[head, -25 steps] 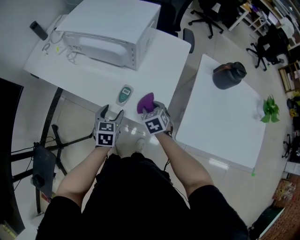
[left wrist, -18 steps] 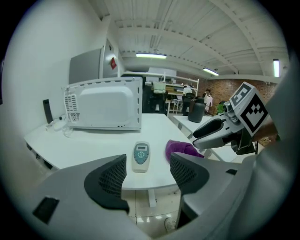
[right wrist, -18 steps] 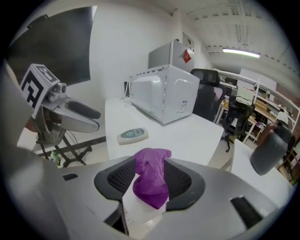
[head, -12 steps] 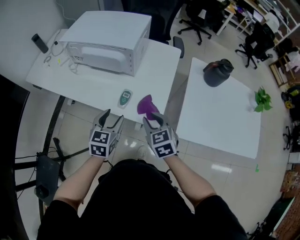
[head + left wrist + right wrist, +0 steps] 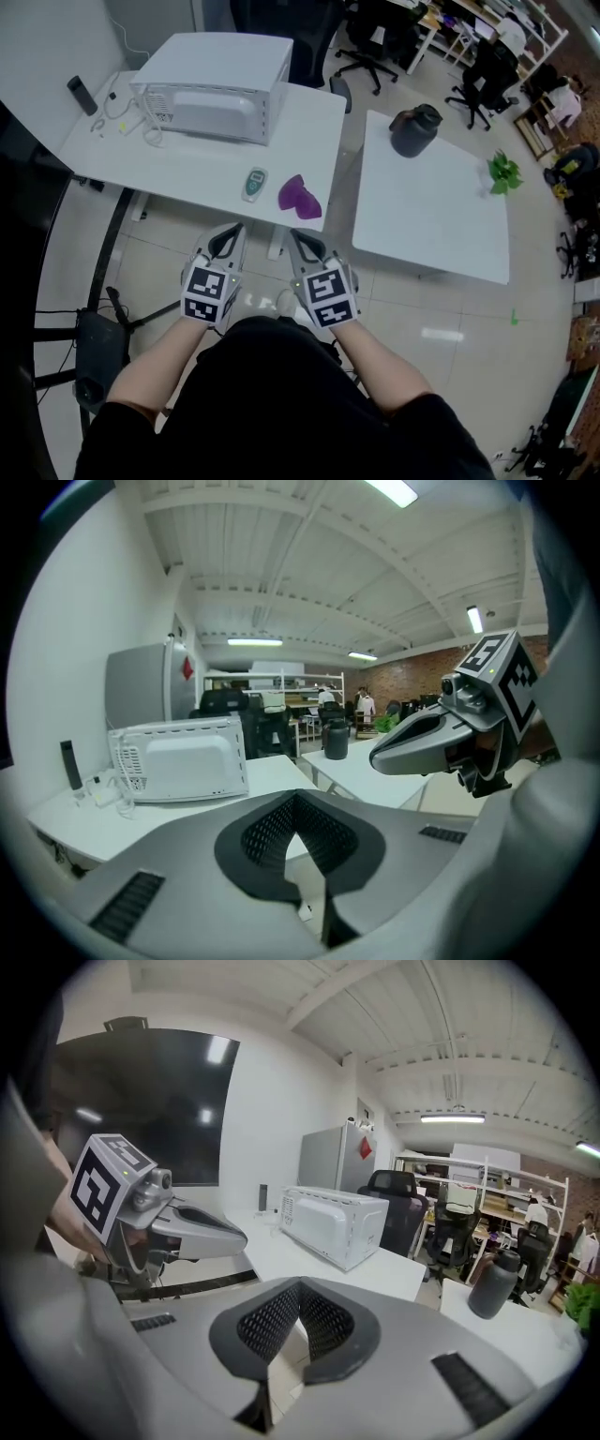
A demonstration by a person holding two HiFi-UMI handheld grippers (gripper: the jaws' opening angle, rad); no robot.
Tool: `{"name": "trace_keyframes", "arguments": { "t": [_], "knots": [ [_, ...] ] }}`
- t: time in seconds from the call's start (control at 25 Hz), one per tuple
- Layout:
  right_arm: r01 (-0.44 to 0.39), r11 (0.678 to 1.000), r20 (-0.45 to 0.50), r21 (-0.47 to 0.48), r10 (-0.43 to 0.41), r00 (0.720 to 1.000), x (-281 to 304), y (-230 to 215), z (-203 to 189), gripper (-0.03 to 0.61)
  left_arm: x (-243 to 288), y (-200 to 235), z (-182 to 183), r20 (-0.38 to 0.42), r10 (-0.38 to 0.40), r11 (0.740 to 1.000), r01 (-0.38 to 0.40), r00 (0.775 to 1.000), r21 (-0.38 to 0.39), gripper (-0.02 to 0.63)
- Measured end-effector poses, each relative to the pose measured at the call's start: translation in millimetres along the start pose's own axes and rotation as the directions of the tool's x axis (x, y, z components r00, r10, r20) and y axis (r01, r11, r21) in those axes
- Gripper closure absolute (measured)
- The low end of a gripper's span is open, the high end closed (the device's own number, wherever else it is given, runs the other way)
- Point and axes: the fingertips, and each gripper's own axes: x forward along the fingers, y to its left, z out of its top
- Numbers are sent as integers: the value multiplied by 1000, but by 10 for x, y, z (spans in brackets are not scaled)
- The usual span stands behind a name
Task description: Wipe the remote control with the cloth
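Head view: the remote control [image 5: 253, 184] and the purple cloth [image 5: 300, 195] lie just beside each other, not touching, near the counter's [image 5: 187, 155] front edge. The left gripper [image 5: 228, 234] and right gripper [image 5: 302, 240] hang short of that edge.

Left gripper view: the jaws have just closed together, with nothing between them.

Right gripper view: likewise closed and empty.

To begin well, reopen the right jaws before reaching, pinch a raised fold of cloth, and steady the remote with the left.

Open-plan office: white desks [image 5: 187, 161], black swivel chairs [image 5: 370, 39] at 12 to 1 o'clock, shelving [image 5: 487, 1185] behind them, microwave [image 5: 211, 89] at 11 o'clock, strip lights [image 5: 255, 642] overhead.
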Motion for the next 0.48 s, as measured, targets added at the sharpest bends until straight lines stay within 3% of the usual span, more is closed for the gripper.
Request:
{"name": "trace_keyframes", "arguments": {
  "t": [0.48],
  "knots": [
    [25,1000,49,-14,-25,998,-301,317,144,565,-381,-239,154,65,-39,997,34,997,73,614]
  ]
}}
